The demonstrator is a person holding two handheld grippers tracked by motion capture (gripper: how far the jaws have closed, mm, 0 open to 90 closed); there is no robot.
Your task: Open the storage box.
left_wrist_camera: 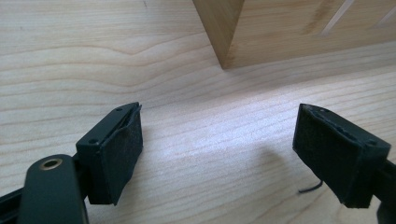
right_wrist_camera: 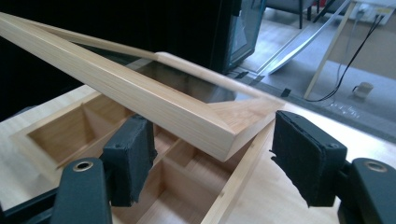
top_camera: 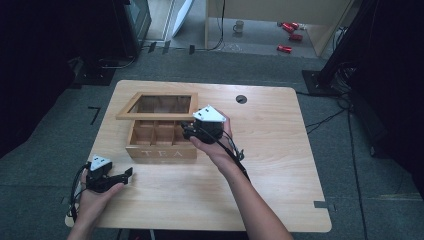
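Working on: lid [top_camera: 159, 105] of the wooden tea box [top_camera: 161, 141], either being opened or being closed; direction cannot be told.
Place of box: standing on the table [top_camera: 280, 165], left of the middle, word TEA on the front wall facing the person.
Lid state: half raised, tilted, hinged at the far side, front edge lifted above the compartments [right_wrist_camera: 182, 179].
Compartments: look empty where visible, no bags seen inside.
Right gripper [top_camera: 191, 130]: at the right front corner of the lid; in the right gripper view jaws spread wide, lid corner [right_wrist_camera: 229, 135] lying between the pads [right_wrist_camera: 306, 156], not pinched, perhaps resting on one jaw, contact cannot be told.
Left gripper [top_camera: 125, 176]: low over the table near the front left edge, just beside the box corner [left_wrist_camera: 224, 44], jaws released and holding nothing.
Done so far: box set in place, lid away from the closed position.
Left to do: bringing the lid to its end position, fully back or fully down, then taking the right gripper away.
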